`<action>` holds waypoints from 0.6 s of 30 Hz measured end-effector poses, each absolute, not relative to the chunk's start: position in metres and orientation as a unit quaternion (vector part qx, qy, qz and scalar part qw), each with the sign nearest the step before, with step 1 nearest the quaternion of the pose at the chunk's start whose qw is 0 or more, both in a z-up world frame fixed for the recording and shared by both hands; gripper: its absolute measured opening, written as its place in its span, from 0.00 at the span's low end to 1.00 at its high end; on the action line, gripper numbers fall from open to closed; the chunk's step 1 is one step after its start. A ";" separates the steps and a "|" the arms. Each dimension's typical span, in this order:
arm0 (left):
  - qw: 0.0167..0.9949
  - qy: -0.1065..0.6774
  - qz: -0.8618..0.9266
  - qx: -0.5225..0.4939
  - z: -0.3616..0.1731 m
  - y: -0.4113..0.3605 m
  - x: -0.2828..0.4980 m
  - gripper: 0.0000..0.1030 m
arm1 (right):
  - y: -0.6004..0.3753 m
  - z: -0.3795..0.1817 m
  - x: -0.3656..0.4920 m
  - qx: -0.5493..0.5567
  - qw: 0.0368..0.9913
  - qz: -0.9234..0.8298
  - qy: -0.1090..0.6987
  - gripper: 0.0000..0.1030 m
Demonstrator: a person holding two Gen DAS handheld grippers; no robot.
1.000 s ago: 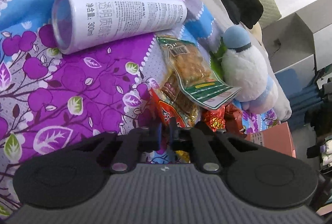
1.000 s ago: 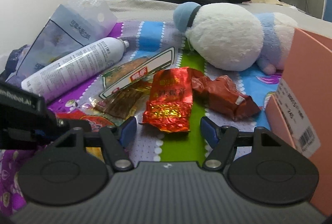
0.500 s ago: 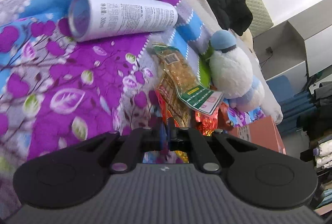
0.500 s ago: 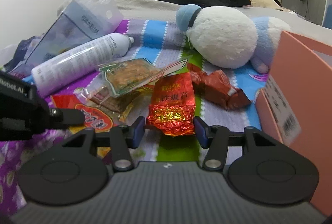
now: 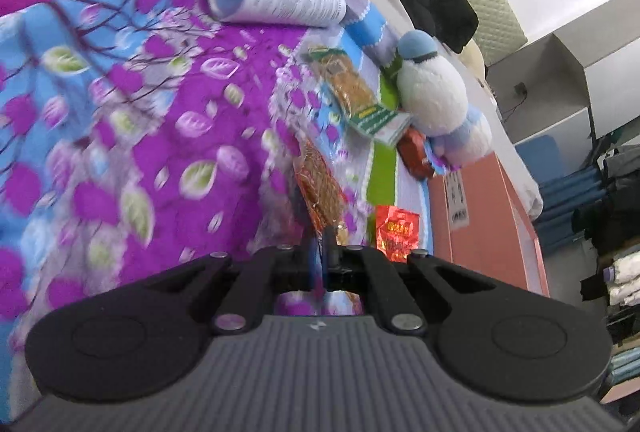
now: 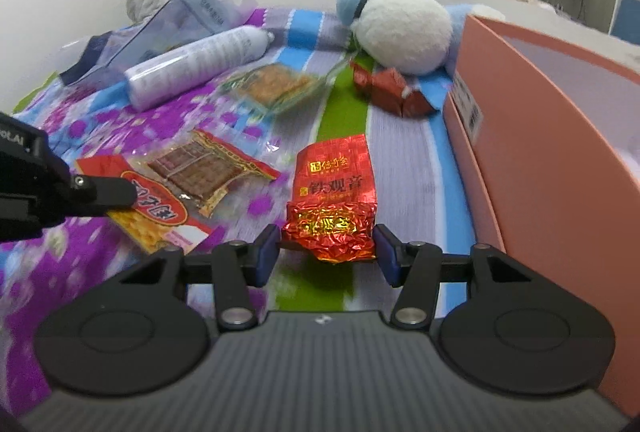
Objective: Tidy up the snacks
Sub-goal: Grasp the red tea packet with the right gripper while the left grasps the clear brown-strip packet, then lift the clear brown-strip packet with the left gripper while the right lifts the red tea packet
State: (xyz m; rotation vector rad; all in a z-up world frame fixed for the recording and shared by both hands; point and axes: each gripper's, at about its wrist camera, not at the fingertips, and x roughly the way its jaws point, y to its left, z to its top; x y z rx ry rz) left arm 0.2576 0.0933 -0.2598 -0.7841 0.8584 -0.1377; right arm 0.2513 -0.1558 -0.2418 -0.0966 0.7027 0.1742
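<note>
Red foil tea packet reading 铁观音, right gripper jaws clamping it

The left gripper now pulls back from the snack pile with its jaws pinched flat on the red and yellow snack packet, which has slid out from under the others toward the near edge of the bed. A brown snack packet, earlier tucked in the heap, comes along resting on it. The right gripper has narrowed onto the crinkled end of the red foil tea packet and drawn it away from the darker red packet it was touching. The green-edged packet is left alone near the spray can.
</note>
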 end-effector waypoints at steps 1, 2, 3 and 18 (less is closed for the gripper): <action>0.838 0.406 -0.061 -0.358 -0.257 0.092 0.249 0.03 | -0.157 -0.241 0.243 -0.049 0.933 0.086 0.347 0.52; 0.841 0.408 -0.058 -0.351 -0.255 0.091 0.241 0.03 | -0.157 -0.240 0.235 -0.048 0.932 0.088 0.349 0.52; 0.840 0.410 -0.057 -0.350 -0.254 0.091 0.232 0.03 | -0.158 -0.240 0.227 -0.047 0.930 0.091 0.352 0.52; 0.840 0.442 -0.040 -0.313 -0.255 0.062 0.139 0.03 | -0.182 -0.233 0.131 -0.048 0.914 0.111 0.386 0.52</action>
